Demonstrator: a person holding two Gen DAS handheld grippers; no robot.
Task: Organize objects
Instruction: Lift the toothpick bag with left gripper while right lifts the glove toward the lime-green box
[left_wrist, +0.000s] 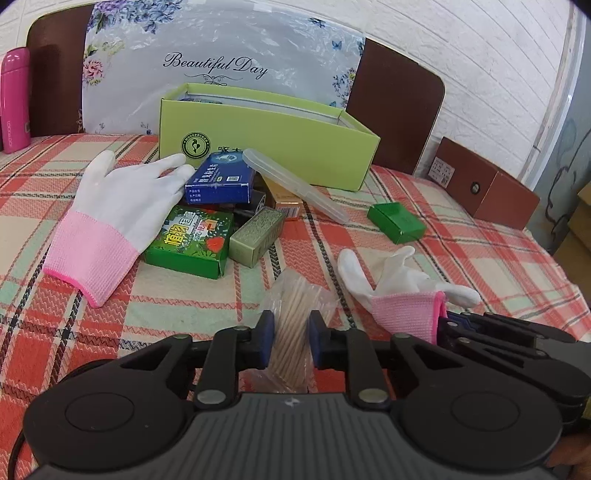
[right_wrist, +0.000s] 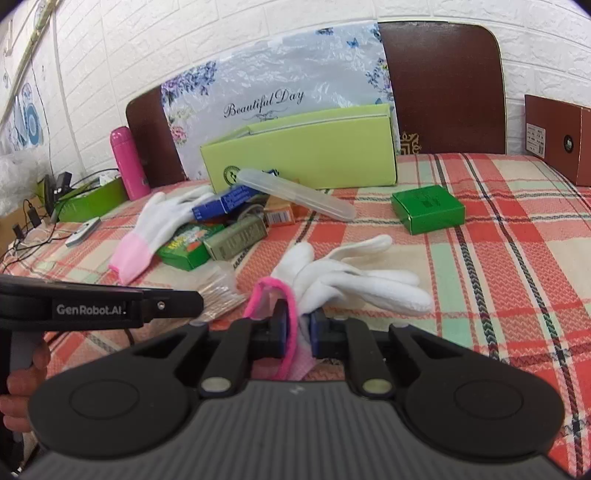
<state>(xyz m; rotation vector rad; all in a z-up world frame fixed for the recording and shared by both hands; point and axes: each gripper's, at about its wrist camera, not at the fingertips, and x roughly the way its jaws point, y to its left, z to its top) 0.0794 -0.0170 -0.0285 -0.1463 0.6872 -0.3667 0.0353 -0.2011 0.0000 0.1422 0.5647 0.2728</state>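
Observation:
My left gripper (left_wrist: 290, 338) is shut on a clear bag of toothpicks (left_wrist: 293, 317) low over the plaid tablecloth; the bag also shows in the right wrist view (right_wrist: 221, 291). My right gripper (right_wrist: 298, 332) is shut on the pink cuff of a white glove (right_wrist: 354, 280), also in the left wrist view (left_wrist: 402, 291). A second white glove (left_wrist: 110, 218) lies left by a pile of small boxes (left_wrist: 221, 214). An open lime-green box (left_wrist: 280, 140) stands behind the pile, with a clear plastic case (left_wrist: 295, 184) leaning on it.
A small green box (left_wrist: 397, 222) lies alone at right. A brown box (left_wrist: 487, 184) stands at the far right edge. A pink bottle (left_wrist: 14, 99) stands at the far left. Cables and a green tray (right_wrist: 92, 199) lie left. A chair back and floral bag stand behind.

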